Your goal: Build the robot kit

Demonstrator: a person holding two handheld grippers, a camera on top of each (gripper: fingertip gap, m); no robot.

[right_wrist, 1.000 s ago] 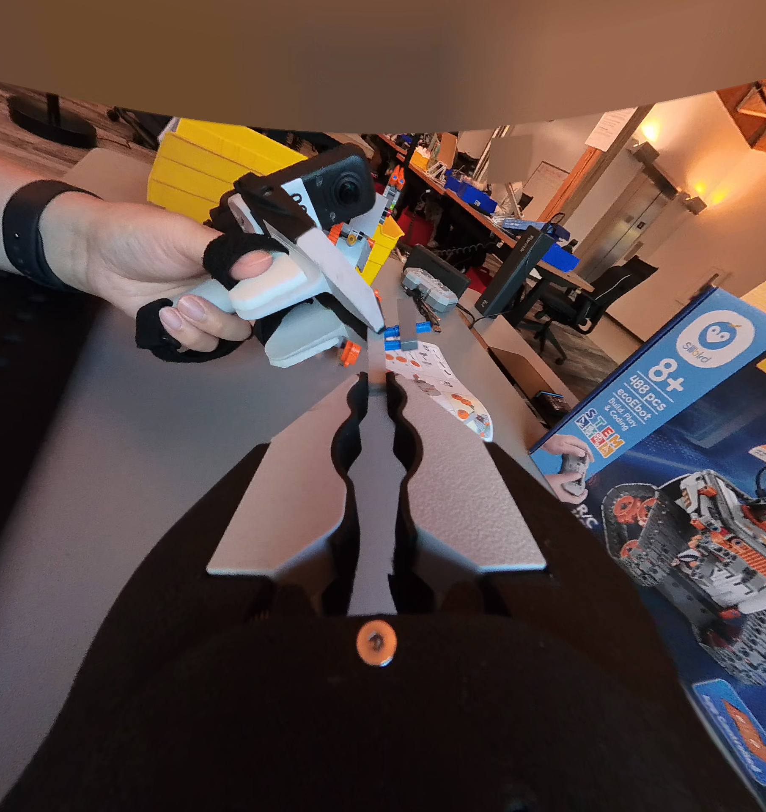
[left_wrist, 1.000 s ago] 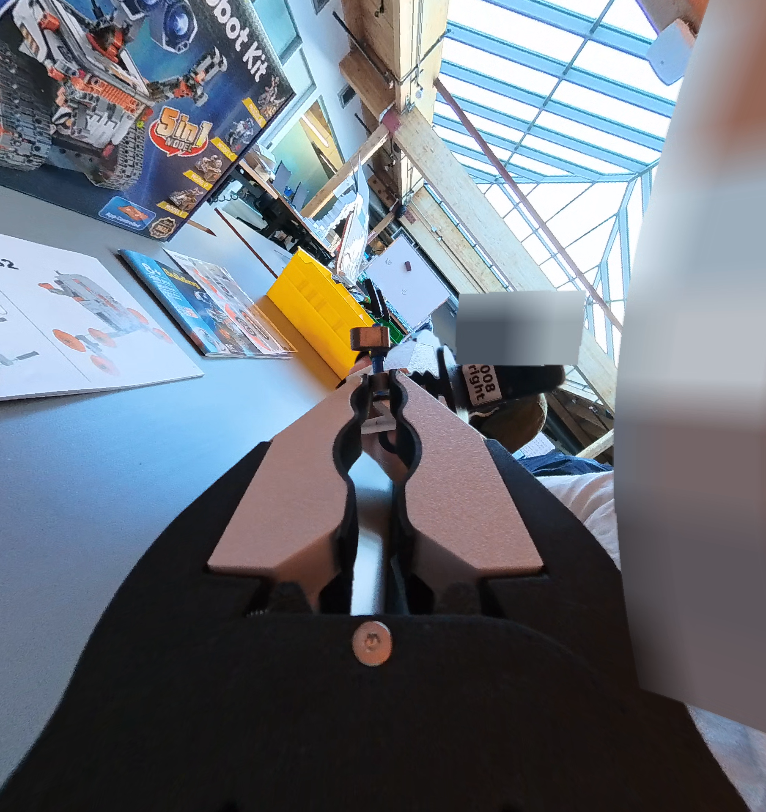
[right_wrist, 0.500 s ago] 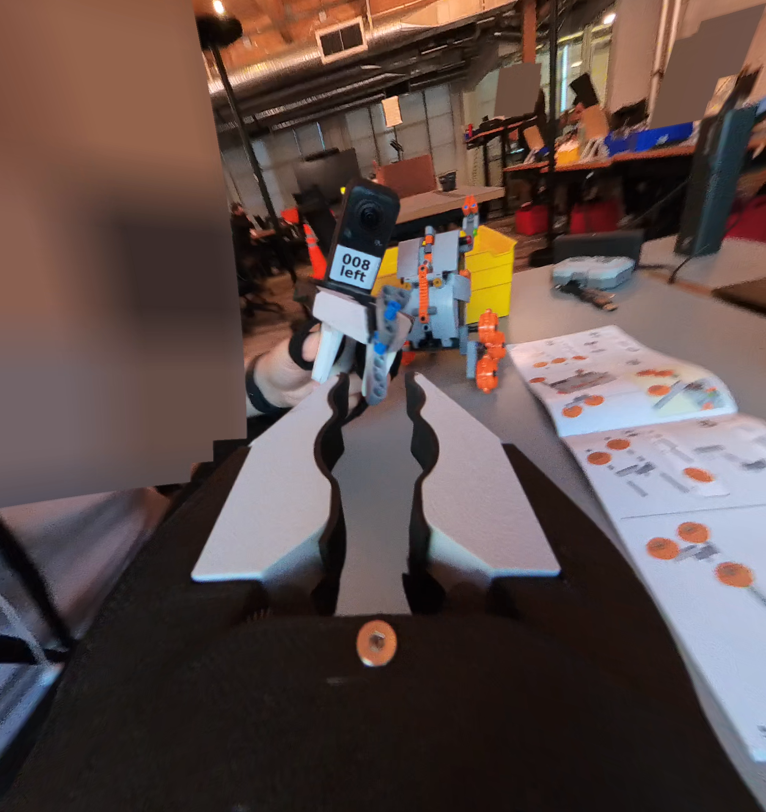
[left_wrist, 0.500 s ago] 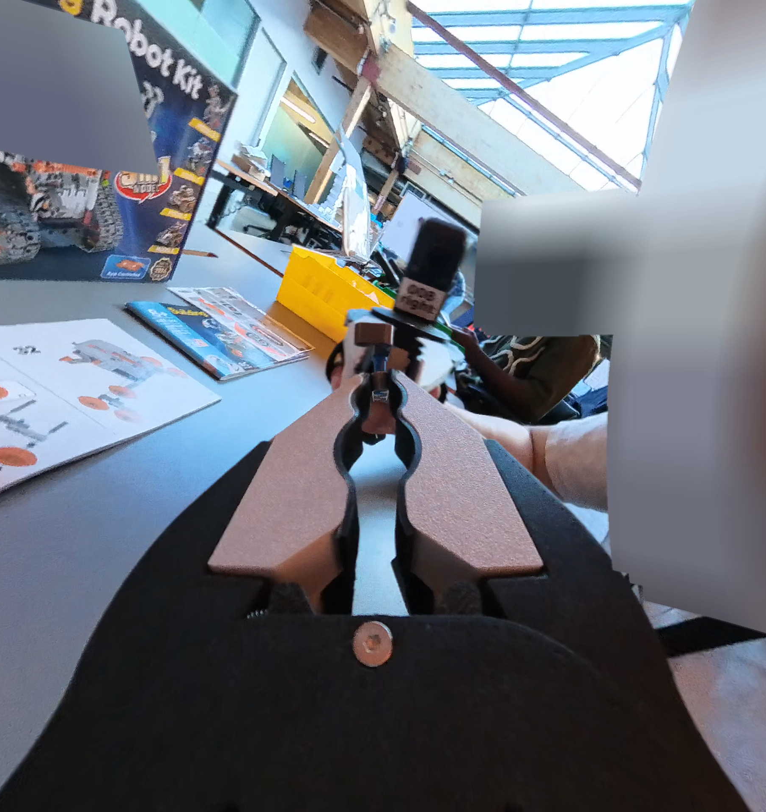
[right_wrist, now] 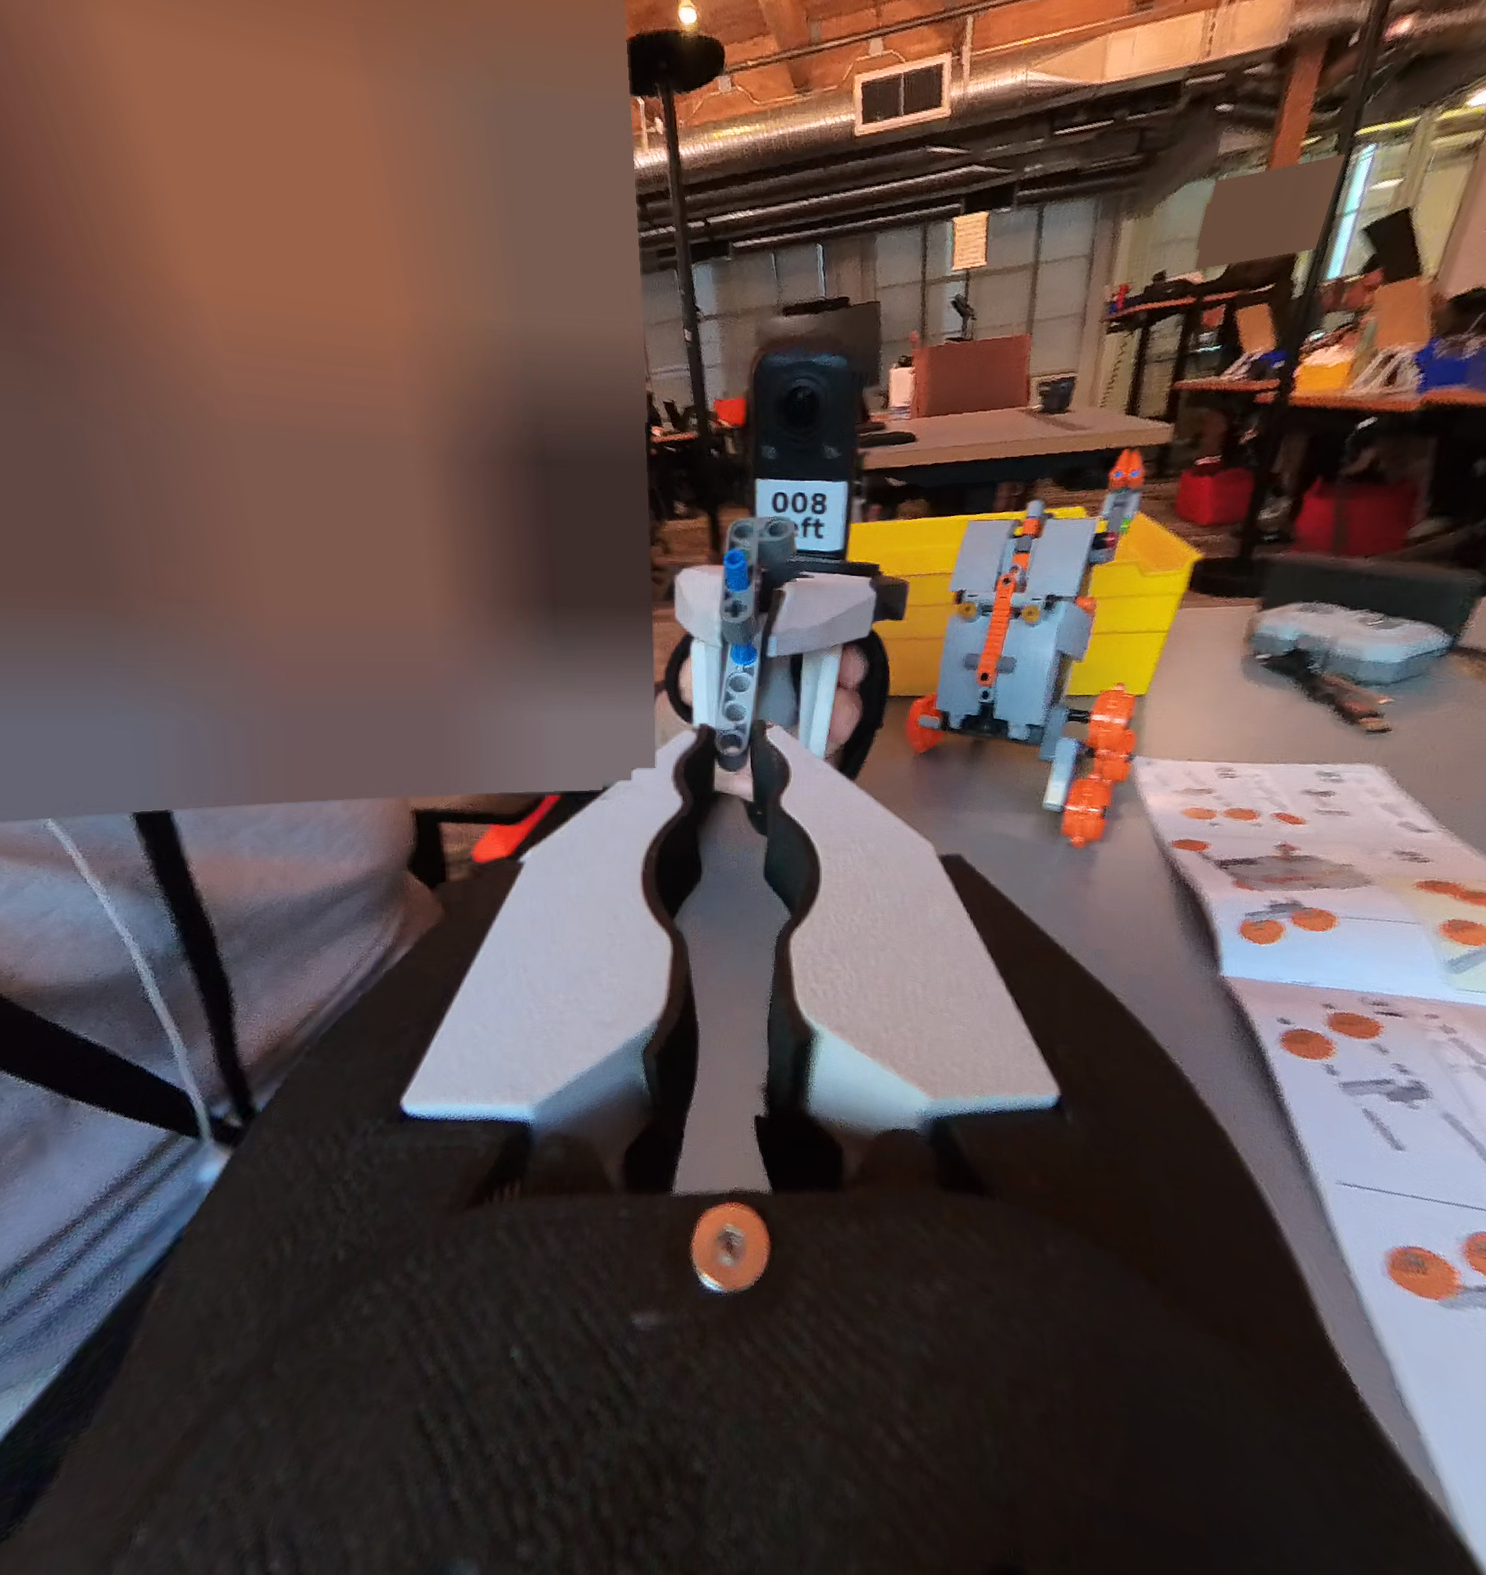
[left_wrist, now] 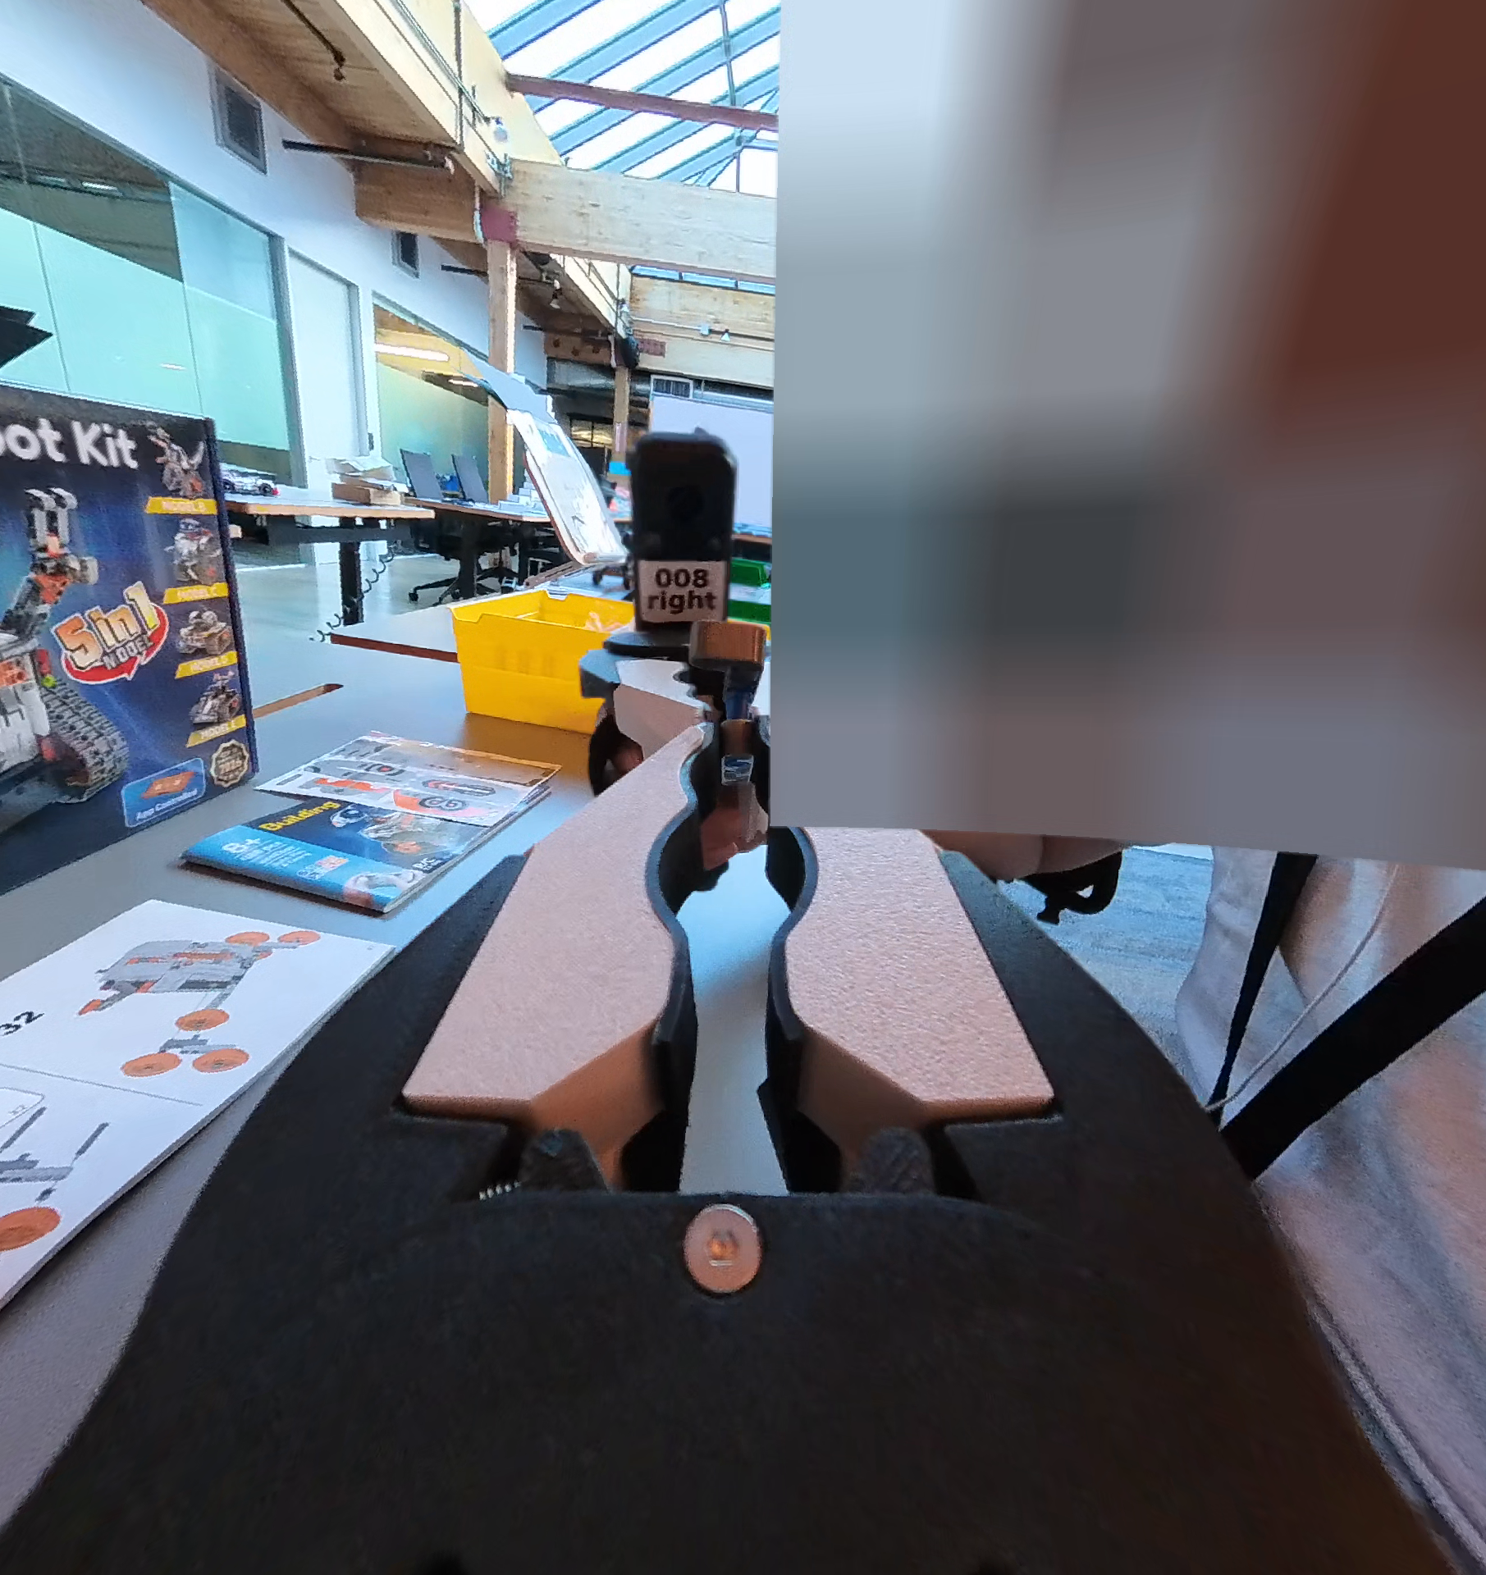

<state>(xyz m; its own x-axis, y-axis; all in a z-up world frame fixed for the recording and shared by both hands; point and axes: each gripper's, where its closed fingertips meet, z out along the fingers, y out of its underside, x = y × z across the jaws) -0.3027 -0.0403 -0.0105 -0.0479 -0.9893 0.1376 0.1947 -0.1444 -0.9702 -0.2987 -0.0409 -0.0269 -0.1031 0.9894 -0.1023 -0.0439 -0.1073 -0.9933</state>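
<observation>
Above table edge | left claw (left_wrist: pixel 732 771) level, clamped on grey beam (right_wrist: pixel 741 648) | right claw (right_wrist: pixel 735 754) facing, also clamping it

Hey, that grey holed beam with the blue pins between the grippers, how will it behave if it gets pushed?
The grey beam looks like moulded plastic, so probably stiff and light. It is long and thin, with only its lower end between the right gripper's tips, so a sideways push might pivot it. Its blue pins stick out and could snag.
</observation>
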